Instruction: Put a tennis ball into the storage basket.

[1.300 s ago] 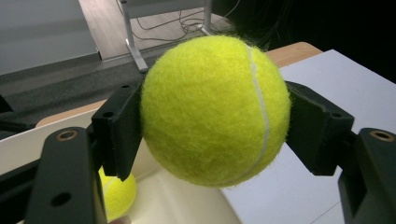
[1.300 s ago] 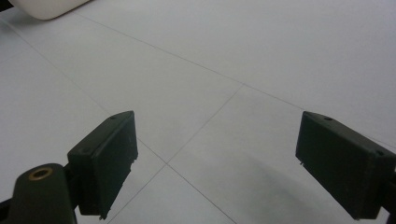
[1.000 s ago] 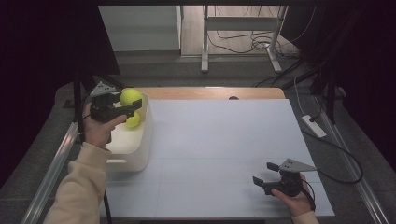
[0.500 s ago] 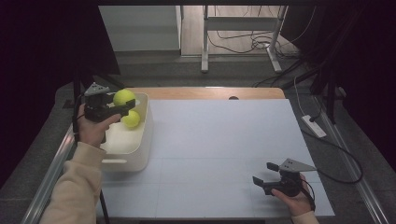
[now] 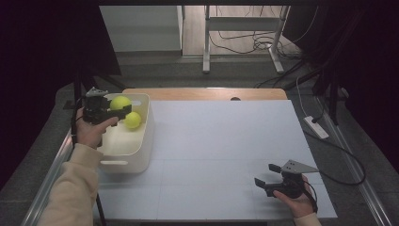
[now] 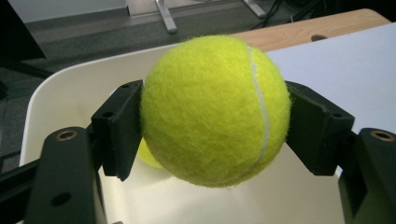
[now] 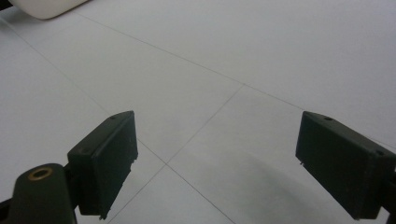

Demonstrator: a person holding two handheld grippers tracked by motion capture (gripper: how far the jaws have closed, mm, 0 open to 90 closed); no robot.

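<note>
My left arm, in a pale sleeve, reaches up the left side of the desk, and my left tool point(image 5: 113, 110) hangs over the far end of the white bin point(image 5: 146, 136), pointing right. Its jaws are clamped on a yellow tennis ball point(image 6: 215, 109), one pad on each side, with the ball's white seam running down its right half. A second ball point(image 5: 132, 120) lies in the bin just beside and below the held one, partly hidden behind it in the left gripper view. My right hand point(image 5: 296, 200) rests low at the near right of the desk, and my right tool point(image 5: 266, 175) points left with its jaws spread wide over bare surface. I can read no brand or writing on the ball, the bin or the tools. The desk point(image 5: 226, 141) is covered in white sheets with thin seams, a wooden edge showing at the far side. Beyond it are a grey floor, loose cables and metal legs in a dim room.
</note>
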